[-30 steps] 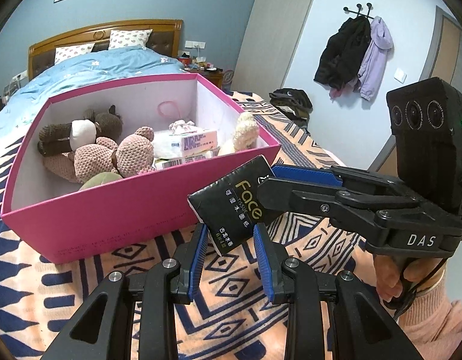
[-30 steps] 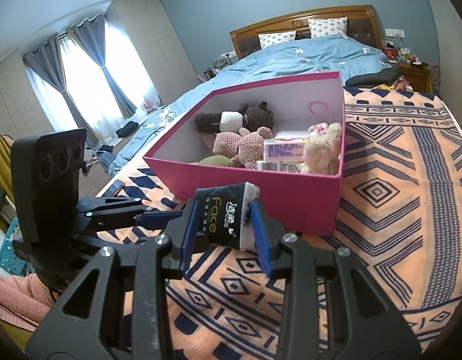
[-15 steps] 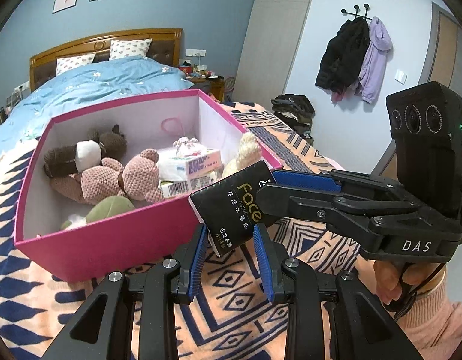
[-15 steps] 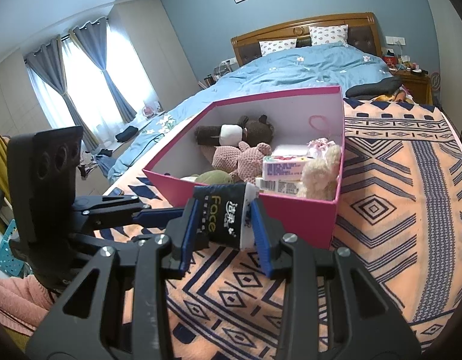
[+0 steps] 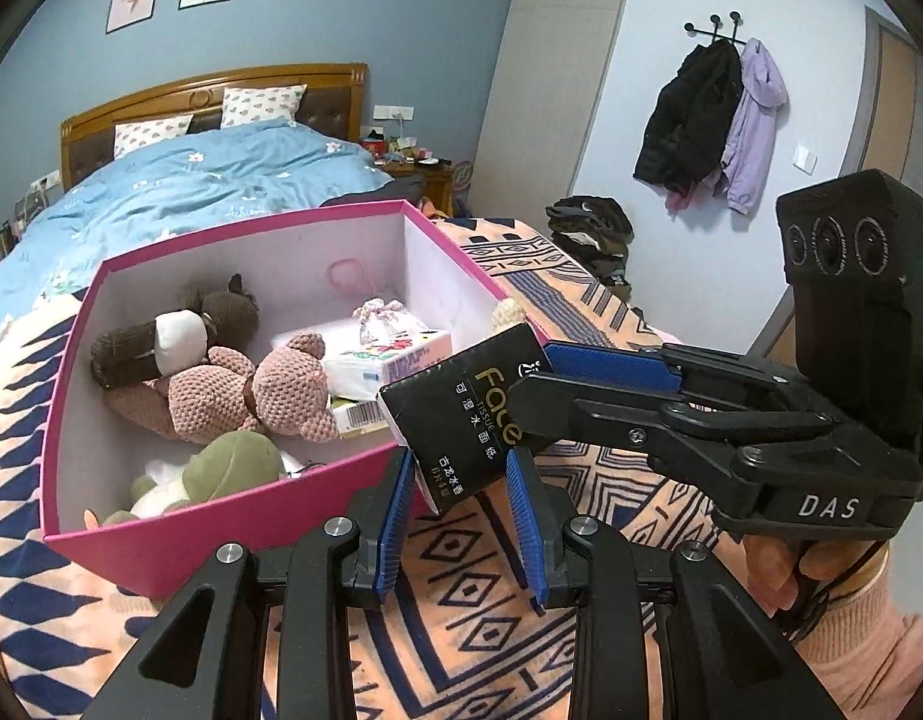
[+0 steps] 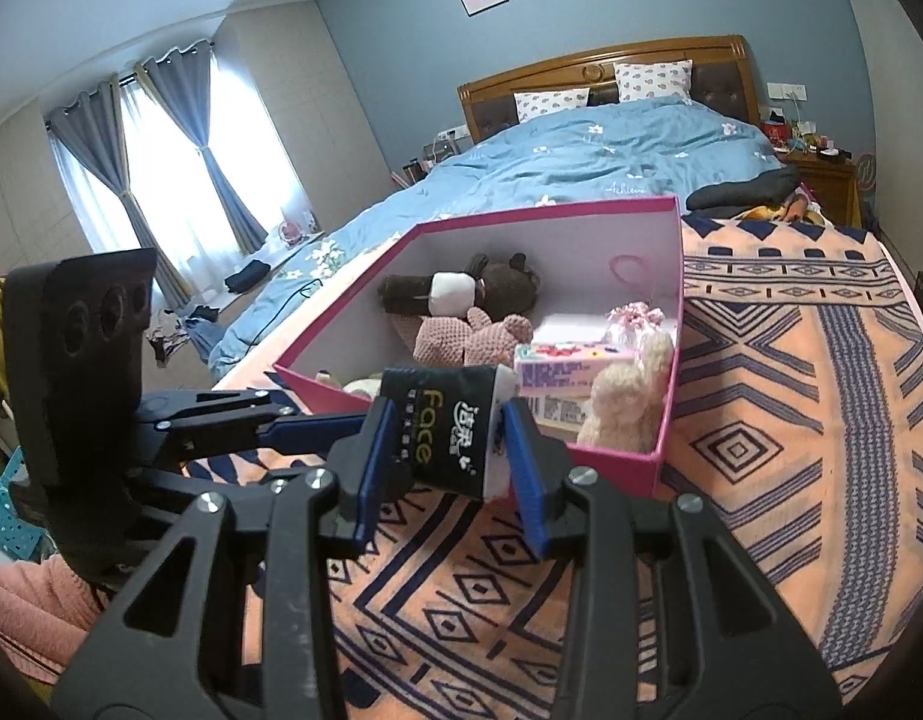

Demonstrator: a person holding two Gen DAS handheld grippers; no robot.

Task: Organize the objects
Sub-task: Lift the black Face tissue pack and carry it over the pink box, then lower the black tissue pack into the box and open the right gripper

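A black tissue pack (image 5: 461, 414) marked "Face" hangs just above the near corner of an open pink box (image 5: 221, 516). My right gripper (image 6: 446, 414) is shut on the pack (image 6: 443, 426) across its width. It reaches in from the right in the left wrist view (image 5: 530, 378). The pack's lower end sits between the pads of my left gripper (image 5: 458, 456), which is shut on it. In the right wrist view the left gripper (image 6: 341, 426) comes in from the left, its tips partly hidden. Inside the box lie a brown plush (image 5: 179, 336), a pink knitted bear (image 5: 251, 396) and tissue boxes (image 5: 395, 354).
The pink box (image 6: 611, 462) stands on an orange and navy patterned blanket (image 6: 791, 420). Behind it is a bed with a blue duvet (image 6: 611, 162). Coats (image 5: 719, 120) hang on the right wall above a clothes pile (image 5: 593, 228). A person's pink sleeve (image 5: 851, 654) is at lower right.
Both grippers and the pack have risen a little against the box, so more of its inside shows. The grip on the pack is unchanged.
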